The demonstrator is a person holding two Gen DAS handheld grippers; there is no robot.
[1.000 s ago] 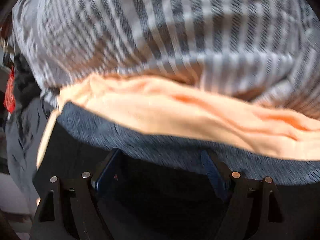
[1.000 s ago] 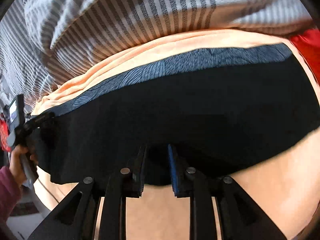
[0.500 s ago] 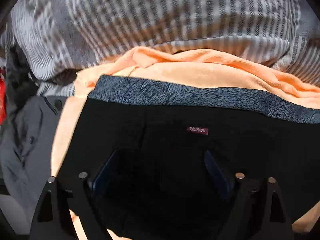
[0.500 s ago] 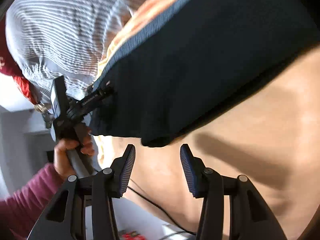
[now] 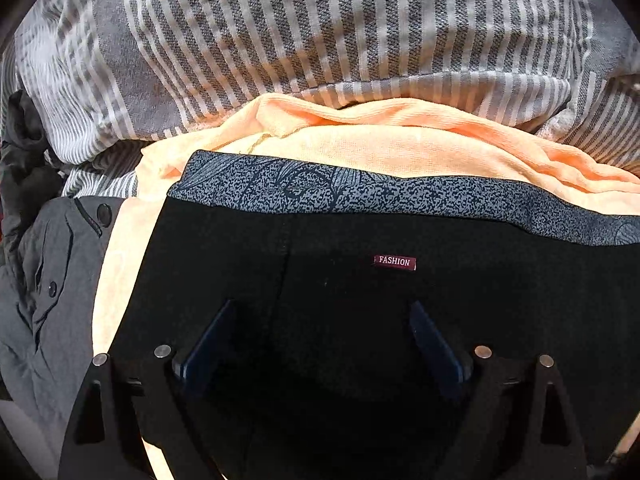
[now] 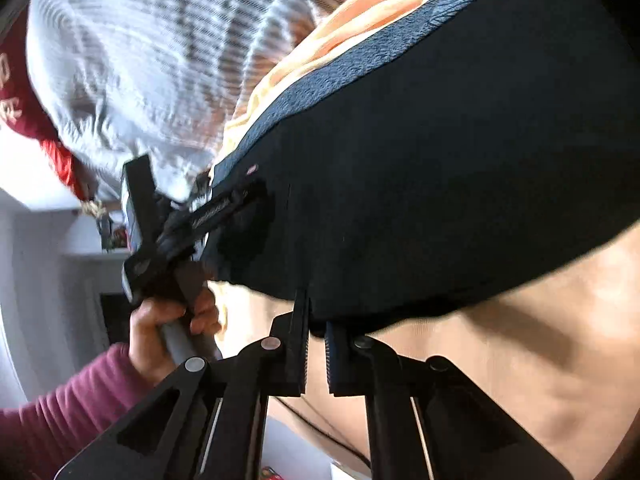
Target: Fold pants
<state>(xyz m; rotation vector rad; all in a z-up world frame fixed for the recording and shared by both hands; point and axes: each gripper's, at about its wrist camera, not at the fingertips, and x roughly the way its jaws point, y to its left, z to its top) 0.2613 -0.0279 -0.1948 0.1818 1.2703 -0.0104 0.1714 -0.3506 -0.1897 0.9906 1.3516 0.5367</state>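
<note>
Black pants [image 5: 500, 280] with a grey patterned waistband [image 5: 400, 196] and a small red FASHION label [image 5: 395, 262] lie flat on an orange sheet [image 5: 380, 140]. My left gripper [image 5: 322, 308] points steeply down over the pants below the label, open wide, with only flat fabric under it. In the right wrist view the pants [image 6: 440, 160] fill the upper right. There my right gripper [image 6: 318, 316] is shut, pinching their lower edge. A hand [image 6: 160, 320] in a maroon sleeve holds the left gripper [image 6: 252, 204] at the pants' left end.
A grey-and-white striped blanket [image 5: 320, 32] is bunched behind the sheet. A dark grey jacket [image 5: 52, 280] lies at the left. In the right wrist view red cloth [image 6: 24, 100] shows at the far left and the orange sheet [image 6: 520, 340] spreads below the pants.
My right gripper swung left along the pants' lower edge, opened, then shut on that edge. The left gripper shifted over the pants until the label showed, then held still.
</note>
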